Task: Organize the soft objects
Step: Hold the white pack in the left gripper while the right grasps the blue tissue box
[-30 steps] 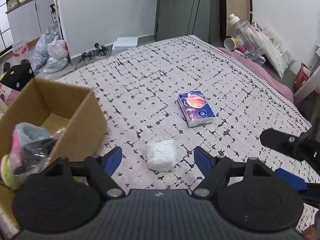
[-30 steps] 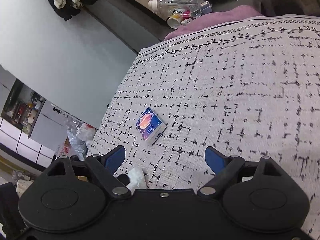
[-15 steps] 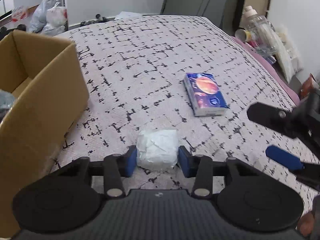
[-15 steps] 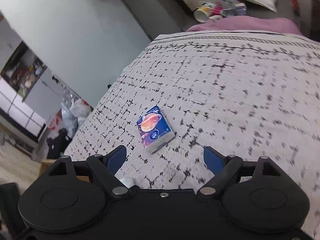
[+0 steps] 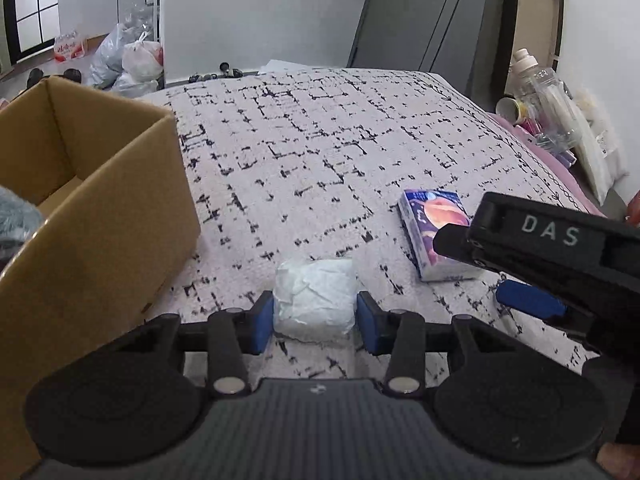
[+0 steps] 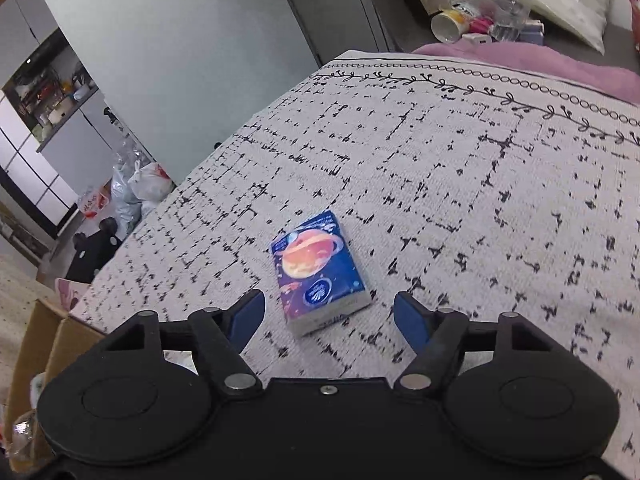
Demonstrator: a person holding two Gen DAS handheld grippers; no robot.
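Note:
A white crumpled soft packet (image 5: 314,300) lies on the patterned bedspread (image 5: 320,152), and my left gripper (image 5: 314,318) is shut on it, both blue pads pressed against its sides. A blue tissue pack with a planet picture (image 6: 318,270) lies flat further right; it also shows in the left wrist view as the tissue pack (image 5: 430,232). My right gripper (image 6: 330,318) hovers just short of it, jaws closing, the near end of the pack between the fingertips without touching them. The right gripper (image 5: 532,256) reaches in from the right in the left wrist view.
An open cardboard box (image 5: 80,208) stands at the left on the bed, with soft items inside at its near corner. A bottle, paper cup and bags (image 5: 548,96) crowd the far right beyond the bed's edge. Plastic bags (image 5: 128,60) lie on the floor at the back left.
My left gripper came down and shut on the white packet. My right gripper swung towards the tissue pack, rolled level, and its jaws narrowed around the pack's near end.

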